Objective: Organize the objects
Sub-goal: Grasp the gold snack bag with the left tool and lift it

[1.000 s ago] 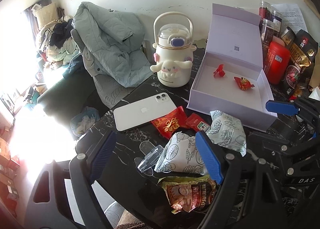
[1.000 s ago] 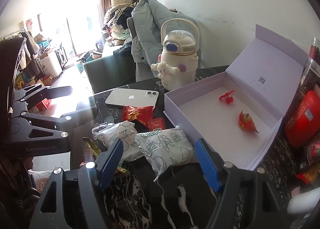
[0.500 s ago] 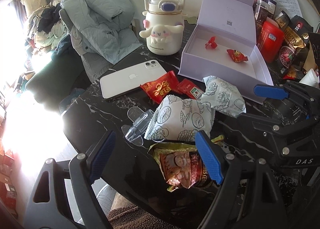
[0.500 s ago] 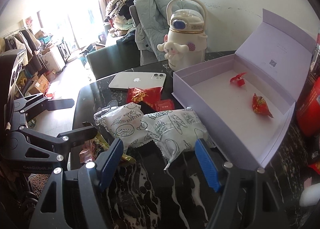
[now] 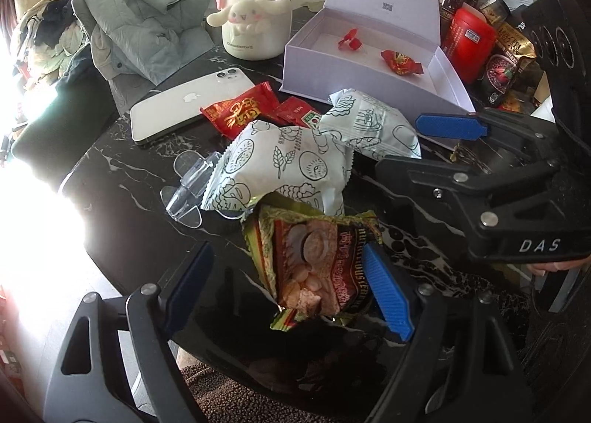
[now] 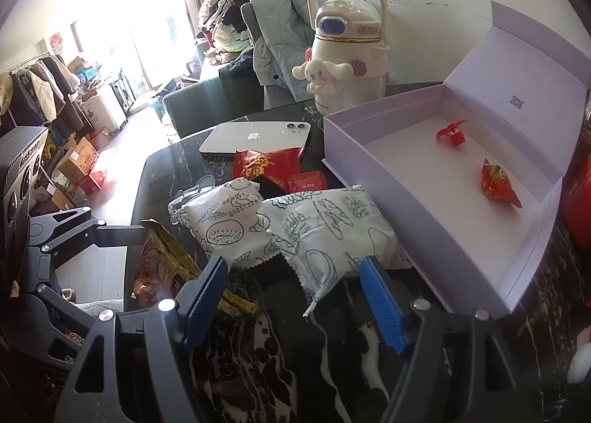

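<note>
My left claw gapes wide around the snack packet at the tabletop edge; my right claw, wide, straddles a white pouch, box-bound.

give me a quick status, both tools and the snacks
Left tool open over the green-gold snack bag. Right tool open at the near white packet. Box open, two red candies inside. Nothing held; path clear.

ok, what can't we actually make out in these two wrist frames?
- Clear plastic stand: left wrist view, its right part hidden under the white printed bread packet.
- Red cylindrical tin: right wrist view, cut off by the frame edge.
- Sunlit floor: left wrist view, blown out by glare.
</note>
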Available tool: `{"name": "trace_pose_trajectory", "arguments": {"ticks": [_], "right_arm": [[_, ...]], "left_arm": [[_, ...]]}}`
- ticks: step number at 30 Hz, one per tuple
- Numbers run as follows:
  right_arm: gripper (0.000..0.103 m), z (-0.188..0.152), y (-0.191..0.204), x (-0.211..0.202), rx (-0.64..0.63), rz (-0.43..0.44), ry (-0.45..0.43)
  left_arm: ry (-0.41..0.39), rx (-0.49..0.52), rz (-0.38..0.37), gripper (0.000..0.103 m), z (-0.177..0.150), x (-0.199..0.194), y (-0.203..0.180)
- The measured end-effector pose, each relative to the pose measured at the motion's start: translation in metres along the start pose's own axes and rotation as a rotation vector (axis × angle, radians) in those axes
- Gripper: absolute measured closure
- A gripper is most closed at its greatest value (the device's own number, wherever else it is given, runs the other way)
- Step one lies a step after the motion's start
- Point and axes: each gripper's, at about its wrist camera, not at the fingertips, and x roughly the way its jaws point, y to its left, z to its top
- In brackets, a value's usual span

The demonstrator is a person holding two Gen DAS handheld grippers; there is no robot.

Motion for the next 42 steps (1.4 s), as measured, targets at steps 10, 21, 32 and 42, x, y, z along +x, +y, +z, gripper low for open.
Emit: {"name": "trace_pose_trajectory", "arguments": {"ticks": [10, 21, 32, 42], "right_arm": [[0.028, 0.001, -0.004, 0.004, 0.010, -0.007, -0.011], [0.026, 0.008, -0.007, 0.012, -0.027, -0.075, -0.039], [0.017, 0.019, -0.011, 0.044, -0.062, -0.099, 0.001], [0.034, 0.005, -0.011, 0.037, -0.035, -0.098, 0.028]], "left_arm": [[0.026, 0.016, -0.124, 0.016, 0.000, 0.020, -0.004], [0.007, 0.049, -0.125, 0.040, -0.003, 0.027, -0.009], [0.028, -0.016, -0.134, 0.042, -0.003, 0.024, 0.007], [0.025, -0.046, -0.095, 0.042, -0.005, 0.022, 0.020]]}}
